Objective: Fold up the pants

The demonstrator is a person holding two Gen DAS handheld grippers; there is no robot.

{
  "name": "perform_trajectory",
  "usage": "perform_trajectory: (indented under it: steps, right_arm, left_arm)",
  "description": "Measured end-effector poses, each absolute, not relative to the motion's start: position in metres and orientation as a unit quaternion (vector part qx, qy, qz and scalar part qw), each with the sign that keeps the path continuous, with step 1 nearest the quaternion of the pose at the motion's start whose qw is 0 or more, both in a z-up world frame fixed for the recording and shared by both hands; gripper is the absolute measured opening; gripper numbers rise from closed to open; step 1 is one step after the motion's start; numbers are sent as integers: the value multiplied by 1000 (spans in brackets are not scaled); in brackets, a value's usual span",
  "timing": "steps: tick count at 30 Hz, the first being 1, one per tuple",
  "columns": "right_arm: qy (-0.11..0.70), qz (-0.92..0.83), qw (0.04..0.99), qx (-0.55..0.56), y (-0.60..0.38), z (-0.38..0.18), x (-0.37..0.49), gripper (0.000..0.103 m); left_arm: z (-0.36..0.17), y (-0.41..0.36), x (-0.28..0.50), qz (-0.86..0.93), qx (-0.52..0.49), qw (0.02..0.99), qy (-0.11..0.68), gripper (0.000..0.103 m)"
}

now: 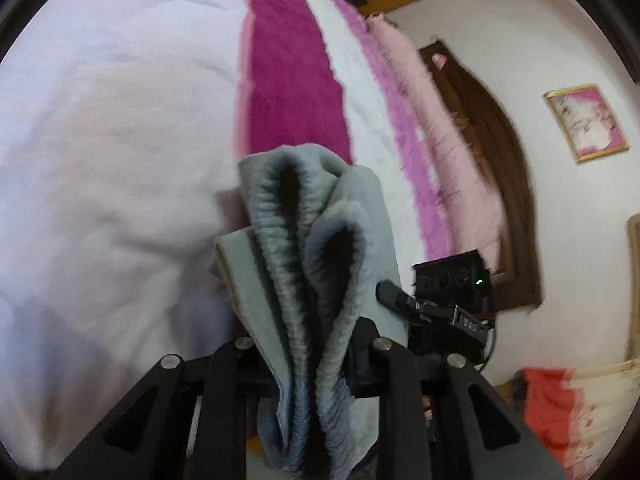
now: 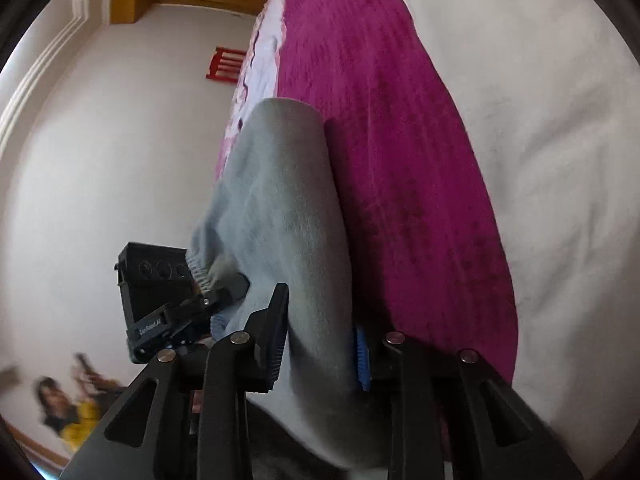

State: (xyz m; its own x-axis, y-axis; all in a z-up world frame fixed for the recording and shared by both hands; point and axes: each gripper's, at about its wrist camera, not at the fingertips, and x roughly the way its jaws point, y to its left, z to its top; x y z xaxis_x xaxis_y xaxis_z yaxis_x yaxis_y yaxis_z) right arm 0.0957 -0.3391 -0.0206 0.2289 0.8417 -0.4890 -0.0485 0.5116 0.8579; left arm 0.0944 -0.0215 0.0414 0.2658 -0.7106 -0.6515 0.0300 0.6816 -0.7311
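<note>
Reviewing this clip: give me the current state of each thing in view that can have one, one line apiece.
grey pants: bunched, lifted off the bed, gripped by both grippers.
left gripper: shut on the ribbed folds of the pants.
right gripper: shut on a smooth thick fold of the pants.
magenta blanket: spread flat on the bed.
white sheet: spread out, lightly wrinkled.
</note>
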Motion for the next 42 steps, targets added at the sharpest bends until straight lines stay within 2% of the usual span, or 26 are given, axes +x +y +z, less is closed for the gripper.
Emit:
perform_trajectory:
  steps: [3, 4, 7, 10, 14, 19, 28, 39, 42]
  right_arm:
    - [507, 332, 697, 385, -332, -29, 97, 31]
    - [497, 337, 700, 386, -331, -29, 97, 31]
    - [482, 358, 709, 371, -325, -30, 98, 30]
    - [475, 369, 706, 375, -321, -32, 113, 28]
    - [476, 370, 707, 370, -319, -27, 113, 25]
    - [460, 378, 722, 351, -321, -6, 109, 22]
    - [454, 382, 711, 377, -317, 8, 129, 21]
    - [437, 366, 720, 396, -316, 35, 189, 21]
    - [446, 360, 695, 434, -313, 31, 220, 21]
  left_arm:
    - [21, -19, 96, -242, -295, 734, 562, 27]
    - [11, -18, 97, -248, -308, 731, 556, 33]
    - [-9, -7, 96, -267, -375, 723, 515, 33]
    - [-8, -9, 87, -282, -354, 753, 479, 33]
    - [-7, -8, 83, -287, -346, 757, 475, 32]
    - [13, -26, 85, -255, -305, 781, 481, 25]
    - [40, -31, 92, -217, -244, 797, 508, 24]
    - [86, -38, 131, -221, -182, 833, 474, 24]
    - [89, -39, 155, -222, -177, 835, 470, 24]
